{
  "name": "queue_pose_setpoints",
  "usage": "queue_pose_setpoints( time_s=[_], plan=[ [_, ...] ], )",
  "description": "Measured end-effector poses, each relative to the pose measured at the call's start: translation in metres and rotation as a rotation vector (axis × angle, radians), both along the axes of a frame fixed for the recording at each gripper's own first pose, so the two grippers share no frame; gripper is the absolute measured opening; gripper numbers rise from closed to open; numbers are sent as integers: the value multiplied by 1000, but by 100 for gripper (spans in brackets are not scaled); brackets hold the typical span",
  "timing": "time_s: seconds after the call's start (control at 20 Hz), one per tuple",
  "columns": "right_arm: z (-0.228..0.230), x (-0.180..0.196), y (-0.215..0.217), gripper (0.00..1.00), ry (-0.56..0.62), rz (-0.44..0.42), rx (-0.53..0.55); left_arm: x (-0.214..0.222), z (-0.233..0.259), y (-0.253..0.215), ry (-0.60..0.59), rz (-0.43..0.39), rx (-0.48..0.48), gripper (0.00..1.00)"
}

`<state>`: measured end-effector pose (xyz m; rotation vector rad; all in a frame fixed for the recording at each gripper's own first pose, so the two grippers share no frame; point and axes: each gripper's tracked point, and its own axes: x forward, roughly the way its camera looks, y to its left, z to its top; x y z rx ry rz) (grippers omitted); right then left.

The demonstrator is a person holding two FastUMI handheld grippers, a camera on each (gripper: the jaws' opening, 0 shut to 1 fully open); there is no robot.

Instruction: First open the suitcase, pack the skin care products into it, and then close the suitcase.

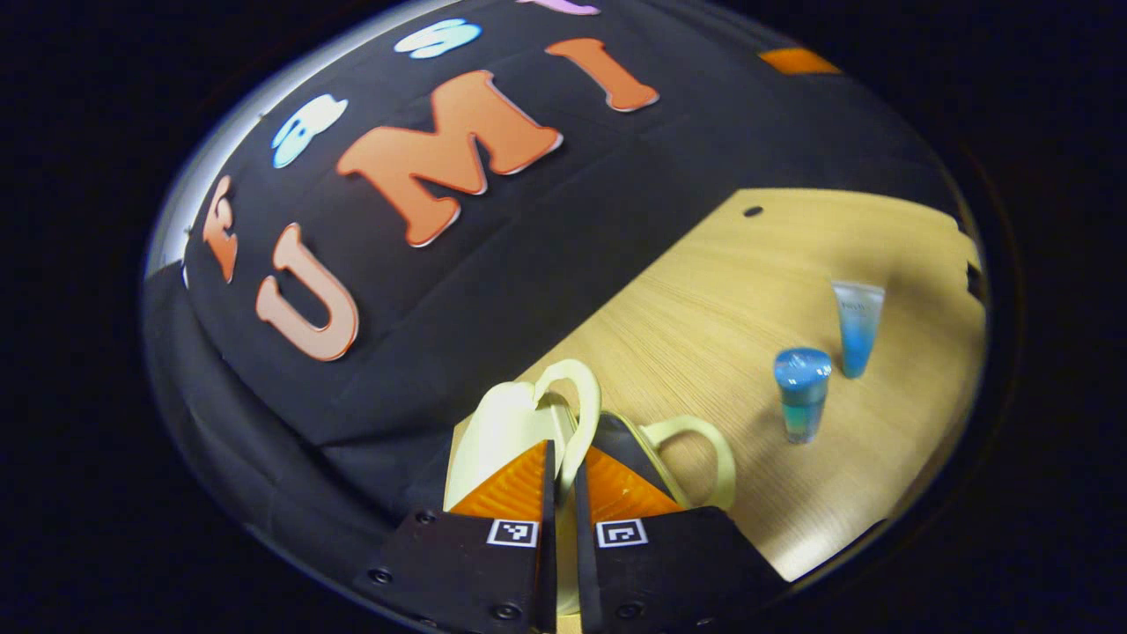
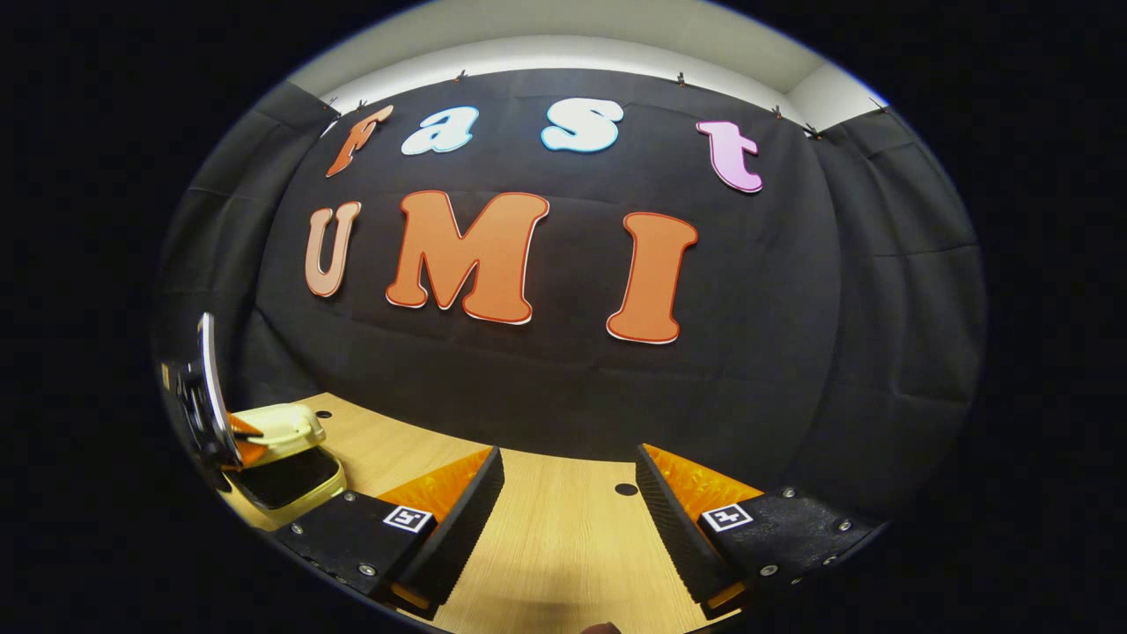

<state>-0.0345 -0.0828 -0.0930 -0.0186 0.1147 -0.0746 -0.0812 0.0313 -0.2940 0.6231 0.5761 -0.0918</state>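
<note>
One wooden table [image 2: 563, 537], dark cloth wall [image 2: 563, 387]

No legible text on the tube [image 1: 857, 326].

The suitcase [image 1: 515, 423] is pale yellow, with a dark inside. The table [image 1: 704, 299] is light wood with fine grain. The small bottle [image 1: 802, 393] and the tube [image 1: 857, 328] are both blue, partly clear.

Staged recording booth, black cloth wall [image 2: 563, 387] draped behind and around the sides, pale wood-grain table [image 2: 555, 537] with small round holes, plain white wall and ceiling strip [image 2: 572, 44] above the cloth
</note>
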Motion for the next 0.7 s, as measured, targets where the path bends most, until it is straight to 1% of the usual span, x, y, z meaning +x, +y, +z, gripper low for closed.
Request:
queue_pose_setpoints(
  time_s=[0.1,0.2,0.4,0.6,0.7],
  plan=[
    [1,4,3,96,-6,19,-2,5,15,18,-37,85,-68,10],
    [0,6,4,95,-7,37,-3,9,32,37,-71,156,-113,10],
    [-2,7,4,96,-6,65,-5,6,43,57,-121,261,-133,10],
    [-7,11,4,95,3,75,0,6,42,65,-165,376,-181,10],
    [-8,10,9,96,16,74,6,6,43,66,-179,419,-219,10]
  ],
)
